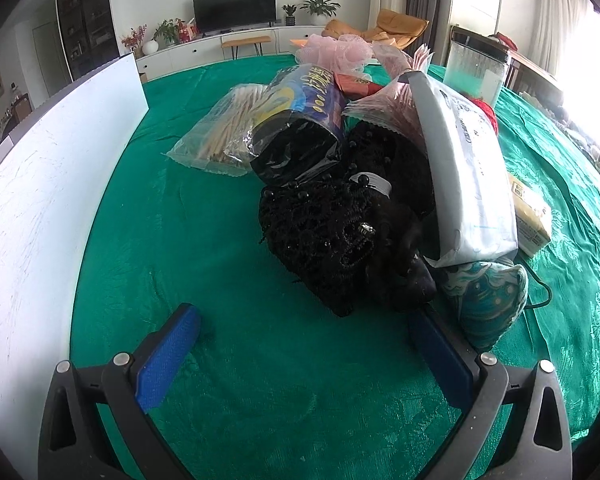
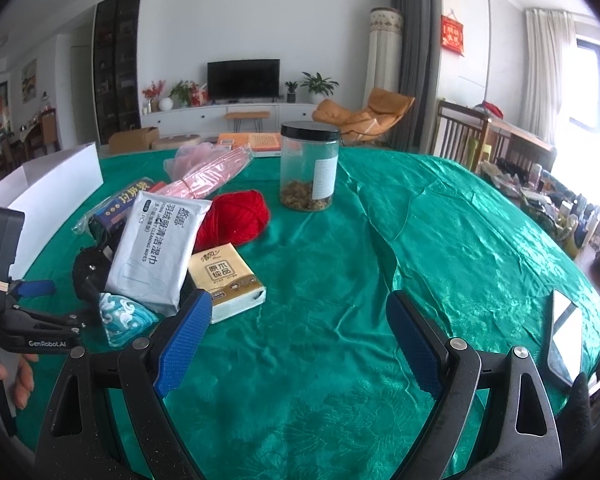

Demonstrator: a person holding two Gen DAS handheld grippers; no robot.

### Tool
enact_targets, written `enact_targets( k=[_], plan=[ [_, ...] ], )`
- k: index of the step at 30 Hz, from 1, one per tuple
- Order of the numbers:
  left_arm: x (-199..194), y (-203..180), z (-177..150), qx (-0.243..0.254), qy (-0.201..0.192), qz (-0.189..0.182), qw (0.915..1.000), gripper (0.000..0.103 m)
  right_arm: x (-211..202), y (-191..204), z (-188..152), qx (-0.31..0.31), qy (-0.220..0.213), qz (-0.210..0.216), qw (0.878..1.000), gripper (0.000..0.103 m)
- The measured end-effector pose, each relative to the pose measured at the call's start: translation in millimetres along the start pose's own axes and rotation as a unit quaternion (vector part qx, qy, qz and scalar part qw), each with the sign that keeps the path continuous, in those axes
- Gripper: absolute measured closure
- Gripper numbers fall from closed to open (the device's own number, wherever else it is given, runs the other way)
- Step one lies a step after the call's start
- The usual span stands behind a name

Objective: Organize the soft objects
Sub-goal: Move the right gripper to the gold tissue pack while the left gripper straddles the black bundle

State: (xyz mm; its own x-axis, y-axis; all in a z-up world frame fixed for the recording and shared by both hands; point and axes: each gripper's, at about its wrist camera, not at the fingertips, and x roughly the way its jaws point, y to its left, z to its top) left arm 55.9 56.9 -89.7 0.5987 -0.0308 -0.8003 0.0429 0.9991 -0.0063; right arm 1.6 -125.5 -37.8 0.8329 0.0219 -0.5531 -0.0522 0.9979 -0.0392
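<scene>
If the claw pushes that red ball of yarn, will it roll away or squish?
The red yarn ball looks rounded and loosely wound, so it would probably squash a little and feel light. It might roll a short way on the shiny green tablecloth, though the wipes pack beside it would likely stop it on that side.

— What's in that heap on the green cloth?
— A black beaded net [image 1: 324, 236], wipes pack [image 2: 156, 248] leaning on it, red yarn [image 2: 236, 216] beside, tissue pack [image 2: 228, 276] lying flat, teal pouch [image 2: 120, 316] in front.
</scene>
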Motion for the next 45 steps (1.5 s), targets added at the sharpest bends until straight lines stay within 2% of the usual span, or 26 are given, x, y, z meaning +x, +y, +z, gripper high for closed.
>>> enact_targets(
  k=[18,27,30,33,38,39,40,42,44,45],
  plan=[
    [-0.2,-0.1,-0.3,0.003,0.001,-0.003,1.0000,0.000,16.1,-7.9,-5.9,0.032,0.049,0.029,0.998,0.012],
    [-0.3,-0.1,-0.5,0.003,0.001,-0.003,1.0000,0.000,24.2,-12.3,0.3,0.040,0.050,0.041,0.997,0.012],
    [-0.3,0.0,-0.4,0.003,0.001,-0.003,1.0000,0.000,46.1,-10.3,9.3,0.037,0.074,0.078,0.994,0.012],
    [-0.4,-0.1,-0.2,0.003,0.001,-0.003,1.0000,0.000,79.0,7.2,18.4,-0.006,0.127,0.128,0.984,0.013],
    [-0.4,-0.1,-0.2,0.003,0.001,-0.003,1.0000,0.000,124.7,27.9,22.5,-0.056,0.181,0.151,0.970,0.018],
    [-0.4,-0.1,-0.2,0.003,0.001,-0.003,1.0000,0.000,127.6,27.7,23.2,-0.056,0.180,0.151,0.970,0.026],
    [-0.3,-0.1,-0.3,0.003,0.001,-0.003,1.0000,0.000,126.5,24.8,25.6,-0.052,0.175,0.145,0.973,0.043],
    [-0.4,-0.1,-0.3,0.003,0.001,-0.003,1.0000,0.000,122.5,5.7,27.8,-0.011,0.169,0.114,0.979,0.042],
    [-0.4,0.0,-0.3,0.003,0.000,-0.003,1.0000,0.000,115.8,-28.1,23.5,0.045,0.164,0.050,0.984,0.042],
    [-0.4,0.0,-0.3,0.003,0.001,-0.003,1.0000,0.000,114.5,-47.1,18.0,0.071,0.168,0.019,0.983,0.042]
  ],
)
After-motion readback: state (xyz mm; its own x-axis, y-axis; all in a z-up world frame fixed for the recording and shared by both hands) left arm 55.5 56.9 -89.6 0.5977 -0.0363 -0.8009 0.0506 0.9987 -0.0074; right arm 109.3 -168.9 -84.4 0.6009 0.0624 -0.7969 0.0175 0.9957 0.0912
